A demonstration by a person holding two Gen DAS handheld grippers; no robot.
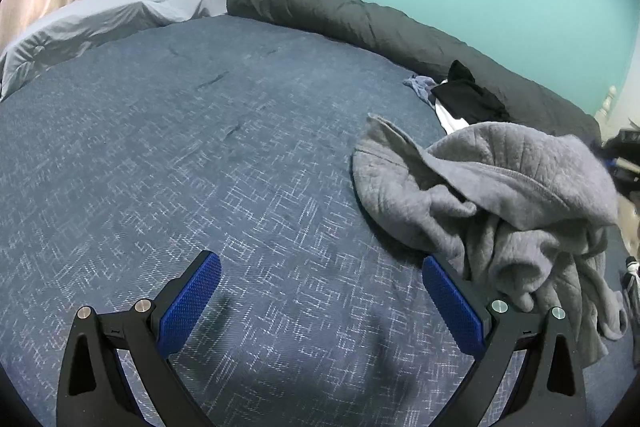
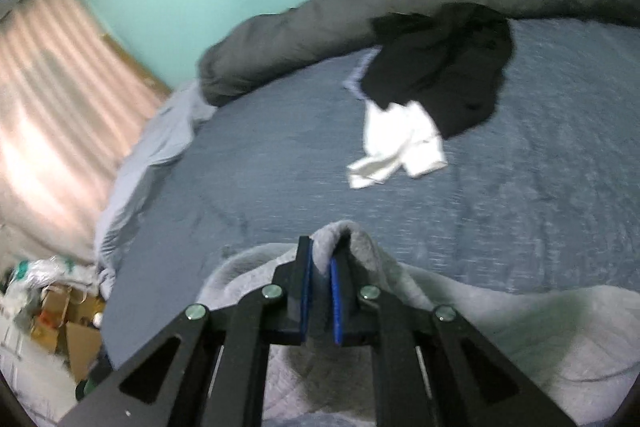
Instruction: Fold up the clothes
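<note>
Right gripper (image 2: pixel 320 263), angled down, pinches the grey garment (image 2: pixel 348 239) (left gripper (image 1: pixel 322 263) hovers spread wide).

Left claw (image 1: pixel 322 267) agape, right claw (image 2: pixel 322 251) clamped

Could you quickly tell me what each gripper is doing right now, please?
Left gripper: open, empty.
Right gripper: shut on the grey garment.
</note>
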